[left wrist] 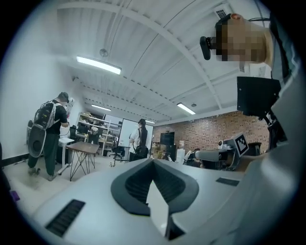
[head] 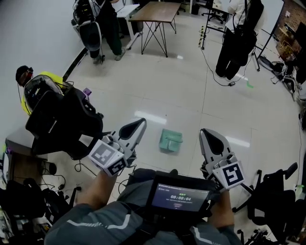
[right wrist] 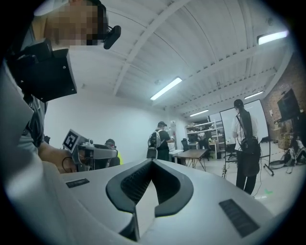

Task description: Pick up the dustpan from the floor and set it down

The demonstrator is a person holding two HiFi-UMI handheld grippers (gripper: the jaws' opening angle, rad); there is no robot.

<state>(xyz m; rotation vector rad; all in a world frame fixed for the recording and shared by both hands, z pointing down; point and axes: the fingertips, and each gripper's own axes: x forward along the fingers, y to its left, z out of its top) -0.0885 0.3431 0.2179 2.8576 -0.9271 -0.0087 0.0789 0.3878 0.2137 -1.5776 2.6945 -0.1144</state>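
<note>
On the pale floor (head: 191,95), the green dustpan (head: 170,140) lies flat between the two grippers. The left gripper (head: 142,121) is at its 9 o'clock and the right gripper (head: 205,131) at its 3 o'clock, neither touching it. Both pairs of jaws are pressed together, holding nothing.

There is one dustpan (head: 170,140). There are two grippers, a left gripper (head: 140,123) and a right gripper (head: 206,133). There is one table (head: 155,10) and one screen (head: 179,196). Three other people are in view: a person by the table (head: 104,26), a person at right (head: 237,36) and a person in yellow (head: 42,85).
</note>
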